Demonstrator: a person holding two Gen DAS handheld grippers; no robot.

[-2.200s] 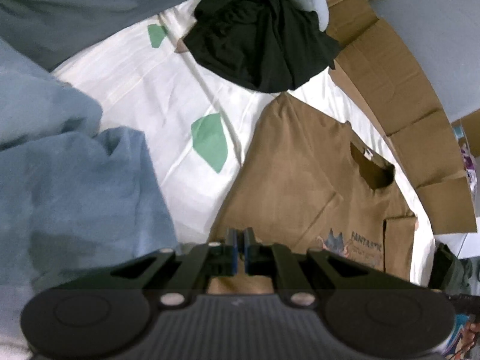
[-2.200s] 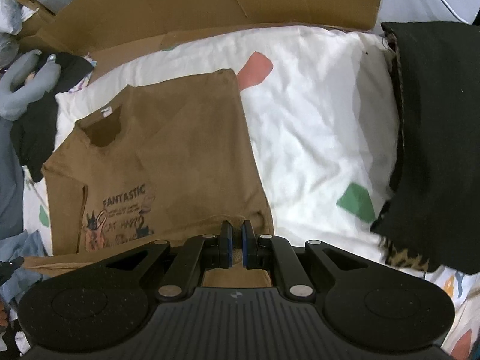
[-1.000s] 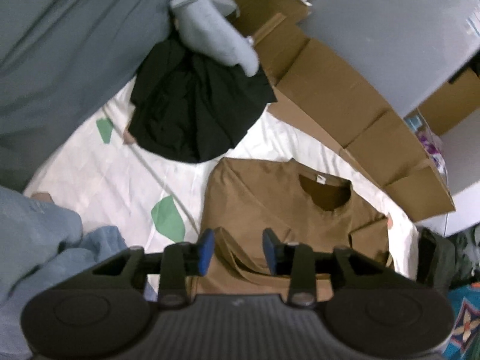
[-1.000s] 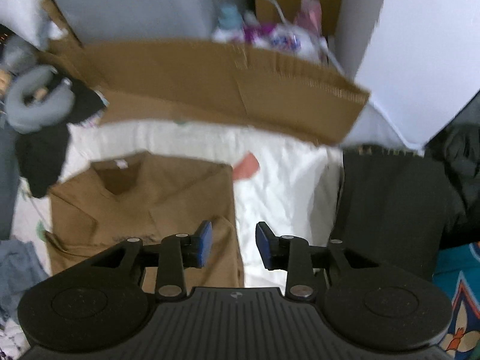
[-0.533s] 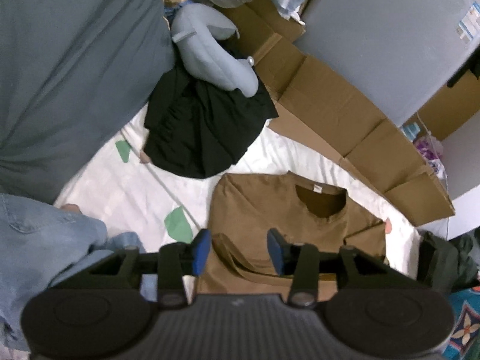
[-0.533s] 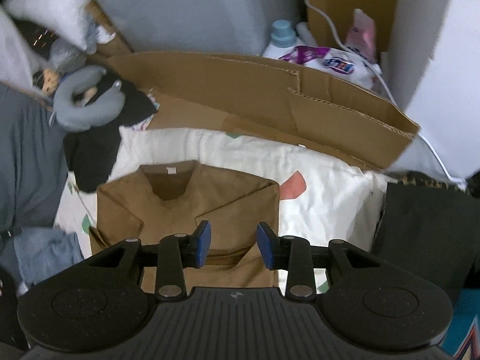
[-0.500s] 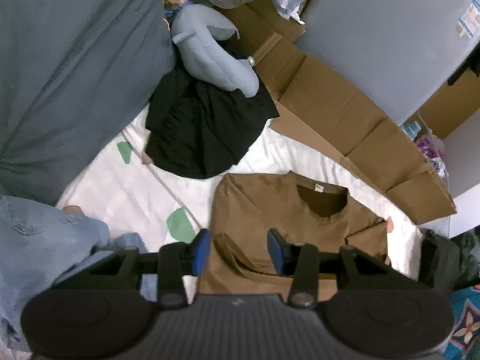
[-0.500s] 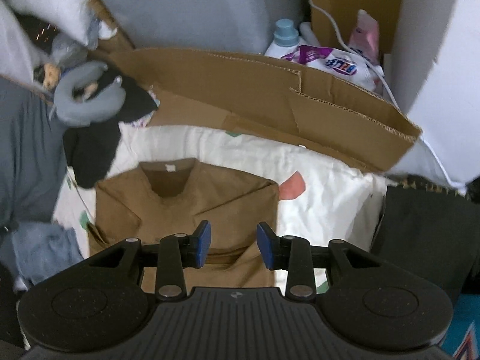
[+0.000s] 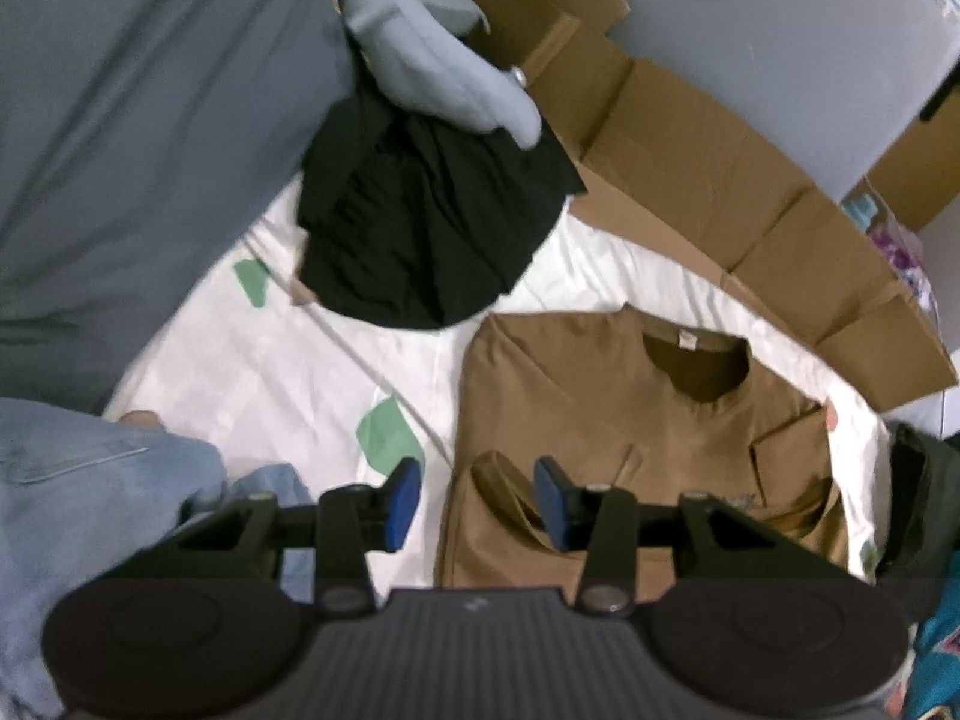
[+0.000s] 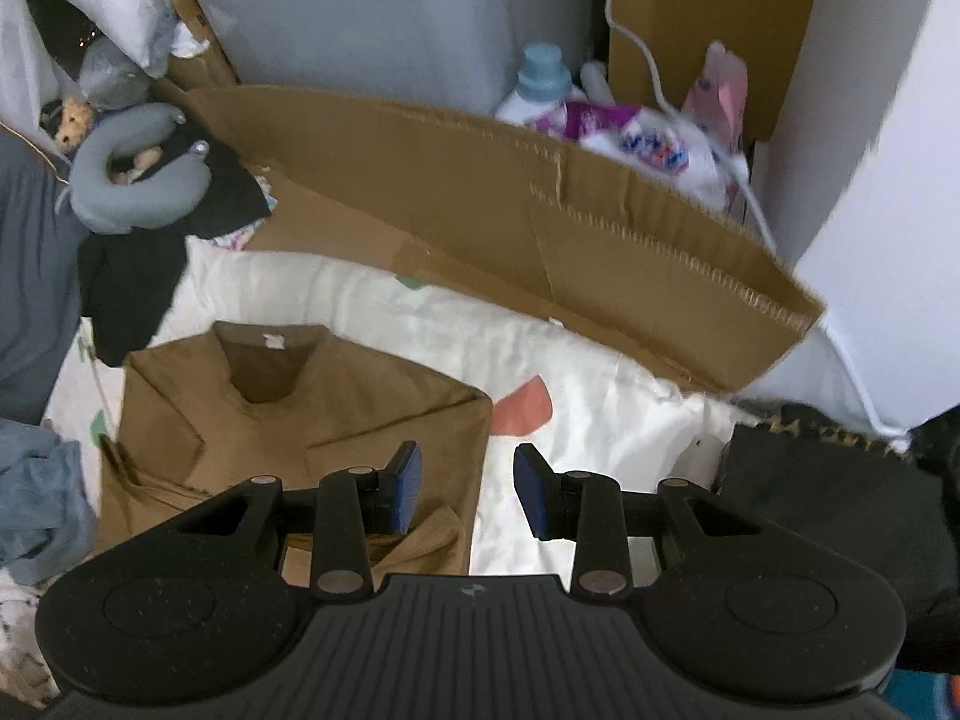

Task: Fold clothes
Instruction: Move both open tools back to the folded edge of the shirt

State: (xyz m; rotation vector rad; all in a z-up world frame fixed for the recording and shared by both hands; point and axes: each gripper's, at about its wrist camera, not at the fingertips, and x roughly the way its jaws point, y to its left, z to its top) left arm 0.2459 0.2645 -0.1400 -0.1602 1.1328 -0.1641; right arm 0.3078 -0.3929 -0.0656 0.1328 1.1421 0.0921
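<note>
One folded brown cotton T-shirt lies on the white patterned bedsheet. The left gripper and right gripper hover over its near edge, jaws spread, empty. Only the right wrist view shows one blue-capped white detergent bottle behind the shirt, beyond the corrugated cardboard sheet; only the left shows blue denim jeans left of it.

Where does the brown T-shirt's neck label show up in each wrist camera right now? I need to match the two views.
Left wrist: the white neck label sits right of centre, at the brown T-shirt's collar.
Right wrist: the neck label sits left of centre, at the collar of the T-shirt.
Shared landmark: the grey neck pillow lying on the black garment.
</note>
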